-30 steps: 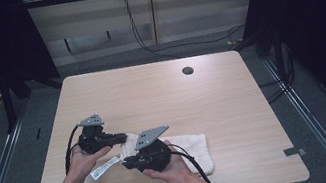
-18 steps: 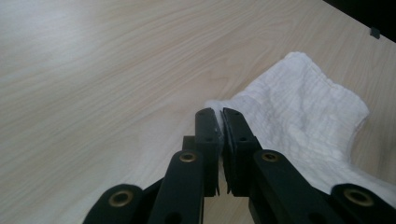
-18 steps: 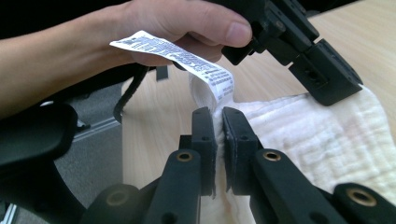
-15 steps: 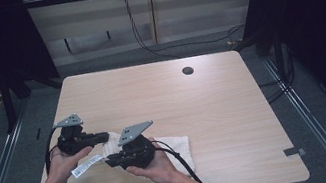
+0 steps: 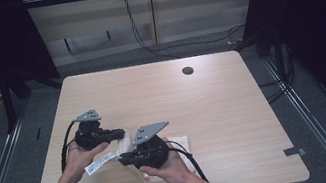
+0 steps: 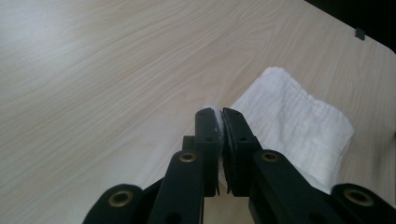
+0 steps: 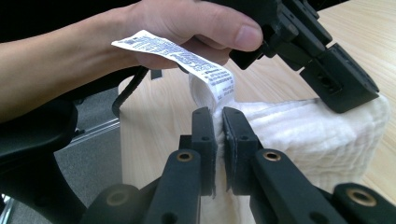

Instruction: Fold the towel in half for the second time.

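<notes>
A white folded cloth (image 5: 180,145) is seen in the lower centre of the high view, on the near part of the wooden table (image 5: 235,109), held at one end by both grippers. The left gripper (image 5: 120,133) is placed at the centre left of that frame and the right gripper (image 5: 121,160) just below it; the cloth runs from them toward the lower right, so its long axis lies roughly left to right across the frame.

In the left gripper view the jaws are closed on a thin edge of the cloth (image 6: 299,126), the rest of which spreads away to the right of the jaws. In the right gripper view the jaws are closed on another edge of the cloth (image 7: 322,135), close beneath its printed care label (image 7: 187,58), with the bulk again lying to the right.

The two pinch points are judged to sit close together at the same end; any spreading or lifting would turn on that shared edge, with the free length trailing toward the lower right.
</notes>
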`<control>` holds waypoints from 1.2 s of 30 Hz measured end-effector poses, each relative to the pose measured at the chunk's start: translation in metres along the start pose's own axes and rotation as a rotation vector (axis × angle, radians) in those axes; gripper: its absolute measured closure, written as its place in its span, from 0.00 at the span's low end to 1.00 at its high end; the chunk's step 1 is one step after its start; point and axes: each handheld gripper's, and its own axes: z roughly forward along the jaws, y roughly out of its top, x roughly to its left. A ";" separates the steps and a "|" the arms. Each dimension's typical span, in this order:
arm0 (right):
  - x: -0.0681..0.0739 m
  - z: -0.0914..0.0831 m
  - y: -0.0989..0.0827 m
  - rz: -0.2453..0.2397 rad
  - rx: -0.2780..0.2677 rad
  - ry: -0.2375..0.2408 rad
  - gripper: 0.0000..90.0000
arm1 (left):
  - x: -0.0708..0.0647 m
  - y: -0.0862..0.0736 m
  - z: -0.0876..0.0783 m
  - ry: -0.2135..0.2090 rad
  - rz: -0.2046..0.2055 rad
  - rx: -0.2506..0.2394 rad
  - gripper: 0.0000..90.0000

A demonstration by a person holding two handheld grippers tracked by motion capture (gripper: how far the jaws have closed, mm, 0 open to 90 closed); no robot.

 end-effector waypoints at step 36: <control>-0.015 -0.065 -0.055 0.075 0.017 -0.107 0.93 | -0.037 0.028 0.079 -0.079 0.063 0.072 0.95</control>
